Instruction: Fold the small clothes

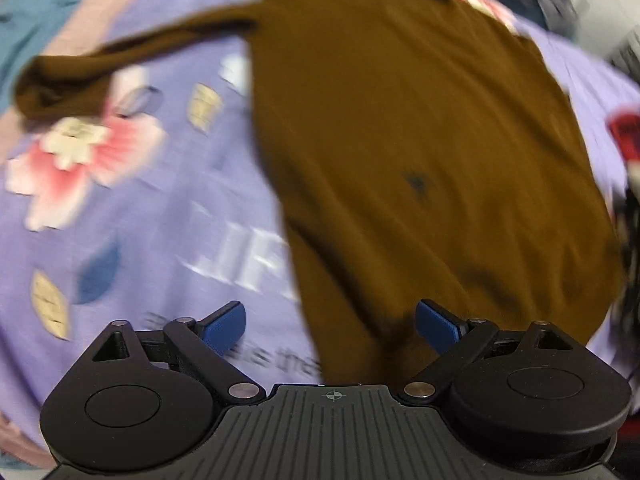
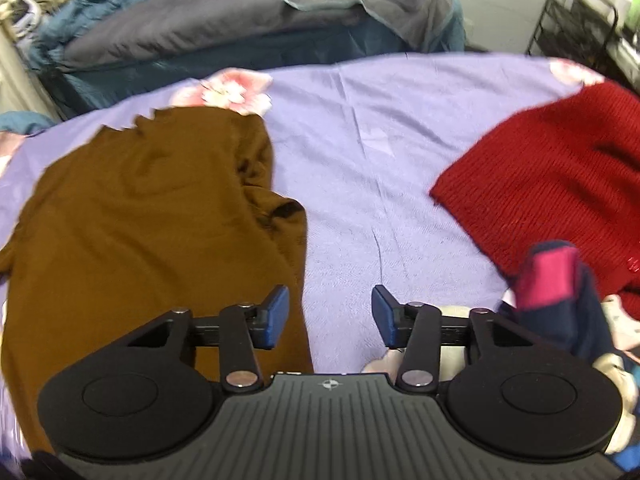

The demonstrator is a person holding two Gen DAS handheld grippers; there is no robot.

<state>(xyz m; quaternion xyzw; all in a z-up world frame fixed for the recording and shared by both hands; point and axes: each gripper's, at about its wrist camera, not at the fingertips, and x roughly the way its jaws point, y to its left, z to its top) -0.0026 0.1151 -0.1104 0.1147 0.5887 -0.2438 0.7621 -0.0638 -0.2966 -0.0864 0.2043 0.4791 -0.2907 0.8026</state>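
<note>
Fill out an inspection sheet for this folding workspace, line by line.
Surface: lilac floral sheet, mostly smooth.
Job's things: brown top spread out, one sleeve stretched sideways; red knit lying apart from it.
Clutter: navy-and-pink garment beside the red knit.
Grippers: left gripper open wide, empty; right gripper open, empty, at the top's edge.
Cables: nothing seen.
Surroundings: grey and blue bedding, black wire rack.

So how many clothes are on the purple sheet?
3: brown top on the left, red knit on the right, and a navy-and-pink piece in front of the red knit. More may be hidden.
</note>
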